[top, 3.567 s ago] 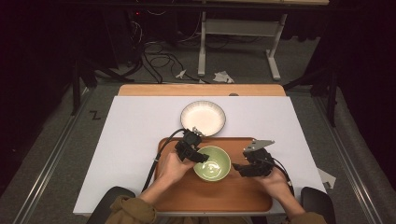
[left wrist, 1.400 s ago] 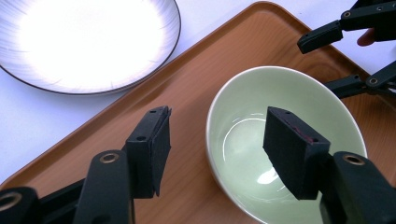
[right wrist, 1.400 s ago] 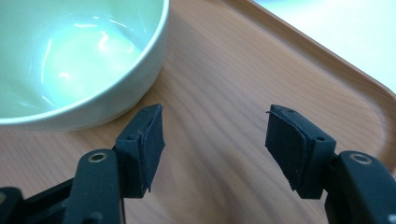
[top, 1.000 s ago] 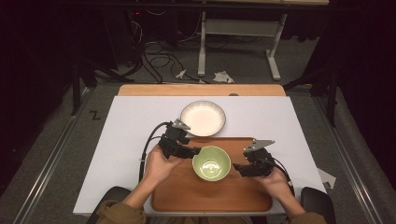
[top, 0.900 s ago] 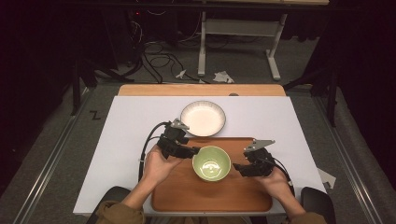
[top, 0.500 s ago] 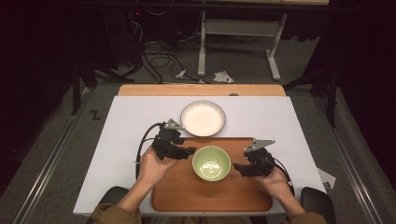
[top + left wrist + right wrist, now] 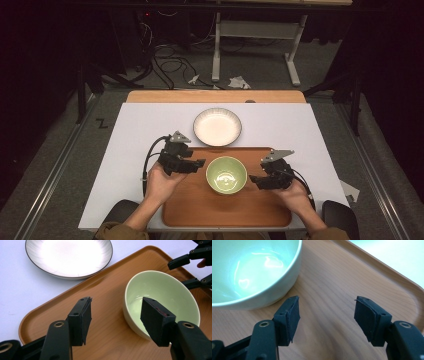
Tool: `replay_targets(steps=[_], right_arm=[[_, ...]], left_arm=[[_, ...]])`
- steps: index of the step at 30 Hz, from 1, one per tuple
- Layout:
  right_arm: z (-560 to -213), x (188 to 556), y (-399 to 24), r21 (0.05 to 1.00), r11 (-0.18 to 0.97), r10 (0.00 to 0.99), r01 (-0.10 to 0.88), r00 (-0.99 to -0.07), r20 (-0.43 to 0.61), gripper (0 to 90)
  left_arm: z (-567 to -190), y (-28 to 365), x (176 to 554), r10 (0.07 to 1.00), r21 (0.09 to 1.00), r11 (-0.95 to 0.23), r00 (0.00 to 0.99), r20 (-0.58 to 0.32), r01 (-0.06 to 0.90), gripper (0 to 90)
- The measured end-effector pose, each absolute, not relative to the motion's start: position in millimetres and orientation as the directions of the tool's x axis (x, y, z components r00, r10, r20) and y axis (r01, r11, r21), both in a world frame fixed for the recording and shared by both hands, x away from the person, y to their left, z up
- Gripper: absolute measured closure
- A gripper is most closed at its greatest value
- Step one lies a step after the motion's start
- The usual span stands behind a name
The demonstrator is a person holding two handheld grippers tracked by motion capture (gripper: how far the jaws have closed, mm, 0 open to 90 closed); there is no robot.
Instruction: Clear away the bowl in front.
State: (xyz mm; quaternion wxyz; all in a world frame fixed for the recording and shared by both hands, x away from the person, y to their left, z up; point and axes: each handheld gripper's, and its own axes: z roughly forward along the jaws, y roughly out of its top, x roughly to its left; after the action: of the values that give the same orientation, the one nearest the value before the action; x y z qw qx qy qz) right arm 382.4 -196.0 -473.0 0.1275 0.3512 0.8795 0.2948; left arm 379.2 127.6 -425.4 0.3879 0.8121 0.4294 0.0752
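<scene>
Sitting empty on the tray (image 7: 200, 210): green bowl (image 7: 226, 175).

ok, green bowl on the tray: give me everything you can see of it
The green bowl is pale green, glossy, ceramic-looking, round with a plain rim and deep curved walls. It stands upright and empty, with light glinting off its inside. It sits on the wooden tray, near the tray's far edge, between the left gripper and the right gripper. Both grippers are open and neither touches it; only the tray does. The white plate lies beyond it on the table, apart.
</scene>
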Motion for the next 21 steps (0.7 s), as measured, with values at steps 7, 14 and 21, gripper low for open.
replay_targets(steps=[7,14,21], right_arm=[[-473.3,382.9,-196.3,0.608,0.581,0.692,0.541,-0.722,-0.018,37.2],[-473.0,382.6,-196.8,0.608,0.577,0.695,0.545,-0.718,-0.016,37.3],[-473.3,383.1,-196.6,0.607,0.579,0.693,0.544,-0.721,-0.014,37.4]], left_arm=[[-435.4,130.8,377.5,0.765,0.684,-0.311,0.601,-0.232,0.66,42.9],[-442.5,135.1,376.6,0.776,0.675,-0.29,0.579,-0.249,0.678,43.8],[-451.3,137.3,376.4,0.785,0.663,-0.284,0.565,-0.254,0.692,44.6]])
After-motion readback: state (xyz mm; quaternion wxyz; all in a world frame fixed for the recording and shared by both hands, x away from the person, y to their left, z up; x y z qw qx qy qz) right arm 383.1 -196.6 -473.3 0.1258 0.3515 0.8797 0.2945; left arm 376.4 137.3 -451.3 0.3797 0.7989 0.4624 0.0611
